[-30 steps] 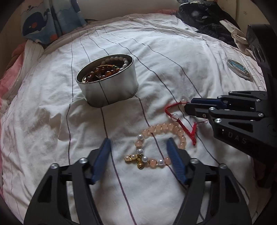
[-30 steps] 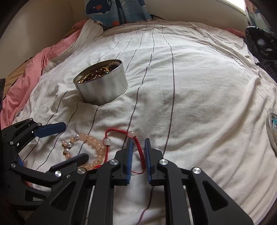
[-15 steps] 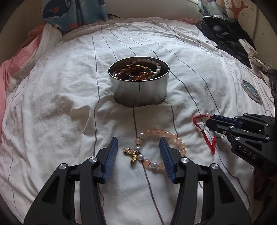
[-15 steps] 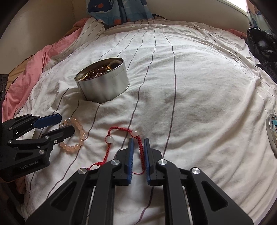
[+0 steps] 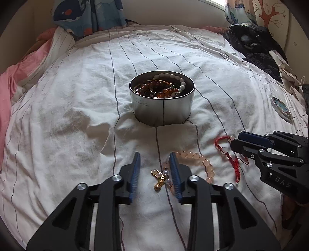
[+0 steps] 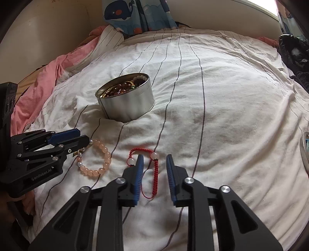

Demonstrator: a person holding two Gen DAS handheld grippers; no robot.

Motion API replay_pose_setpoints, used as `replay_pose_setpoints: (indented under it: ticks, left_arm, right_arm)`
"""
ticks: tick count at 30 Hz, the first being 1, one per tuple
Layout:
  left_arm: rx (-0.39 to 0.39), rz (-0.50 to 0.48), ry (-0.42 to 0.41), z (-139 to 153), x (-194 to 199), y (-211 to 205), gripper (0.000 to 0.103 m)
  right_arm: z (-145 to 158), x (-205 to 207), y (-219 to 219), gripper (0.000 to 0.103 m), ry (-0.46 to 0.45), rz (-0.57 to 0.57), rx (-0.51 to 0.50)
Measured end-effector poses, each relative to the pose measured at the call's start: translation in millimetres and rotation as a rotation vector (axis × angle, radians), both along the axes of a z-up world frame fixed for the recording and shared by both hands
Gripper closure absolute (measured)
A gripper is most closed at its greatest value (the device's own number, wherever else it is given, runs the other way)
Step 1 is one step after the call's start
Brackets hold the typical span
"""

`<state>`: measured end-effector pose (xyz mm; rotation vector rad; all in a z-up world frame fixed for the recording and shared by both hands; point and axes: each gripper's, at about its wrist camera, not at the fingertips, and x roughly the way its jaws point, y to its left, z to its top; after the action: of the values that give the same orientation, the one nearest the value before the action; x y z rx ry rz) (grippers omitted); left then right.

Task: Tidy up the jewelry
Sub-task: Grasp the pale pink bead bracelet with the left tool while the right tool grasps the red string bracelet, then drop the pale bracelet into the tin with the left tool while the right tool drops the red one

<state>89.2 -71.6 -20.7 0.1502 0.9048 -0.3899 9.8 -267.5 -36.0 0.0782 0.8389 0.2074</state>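
A round metal tin (image 5: 162,110) (image 6: 127,104) holding several bead bracelets sits on the white striped bedsheet. A pink bead bracelet (image 5: 200,162) (image 6: 100,158) with pearls and a gold charm (image 5: 158,184) lies in front of it. My left gripper (image 5: 154,170) (image 6: 77,137) is open, its jaws on either side of the charm end of the bracelet. A red cord bracelet (image 5: 229,156) (image 6: 155,170) with two pale beads lies to the right. My right gripper (image 6: 153,166) (image 5: 237,140) is open, its jaws on either side of the red cord.
A round lid (image 5: 281,109) (image 6: 305,148) lies on the sheet at the right. Dark clothes (image 5: 255,46) are piled at the back right. A pink blanket (image 6: 38,90) lies at the left and a whale-print cloth (image 5: 87,15) at the back.
My right gripper has opened around the red cord. My left gripper has narrowed and shifted so that the charm end lies between its jaws.
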Motion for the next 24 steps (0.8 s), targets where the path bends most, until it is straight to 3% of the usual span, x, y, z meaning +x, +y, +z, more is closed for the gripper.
replay_pose_setpoints:
  ticks: [1,4,5,6,7,9,16,24]
  left_arm:
    - [0.009,-0.001,0.002,-1.3,0.2,-1.7,0.054]
    - [0.031,-0.025,0.03,-7.7,0.2,-7.3,0.054]
    - [0.04,-0.045,0.032,-8.5,-1.8,-10.2,0.058]
    - [0.046,-0.068,0.031,-8.6,-4.4,-13.3,0.081]
    - [0.049,-0.085,0.031,-8.4,-6.1,-15.7,0.09]
    - [0.048,-0.095,0.016,-6.5,-8.7,-17.9,0.093]
    - [0.019,-0.079,-0.046,6.8,-11.4,-13.0,0.095]
    - [0.02,-0.084,-0.067,12.0,-12.7,-13.0,0.095]
  right_arm:
    - [-1.0,0.4,0.9,0.076,0.005,0.004,-0.002]
    - [-10.8,4.0,5.0,0.076,0.057,0.016,-0.027]
    - [-10.8,3.7,6.5,0.078,0.058,0.02,-0.036]
    - [-11.0,2.9,7.7,0.086,0.06,0.029,-0.039]
    - [-11.1,2.3,7.9,0.097,0.062,0.034,-0.036]
    - [-10.0,0.8,6.8,0.099,0.055,0.039,-0.025]
    - [5.4,-5.6,0.4,0.099,-0.022,0.037,0.066]
    - [16.7,-10.0,-2.2,0.099,-0.082,0.032,0.094]
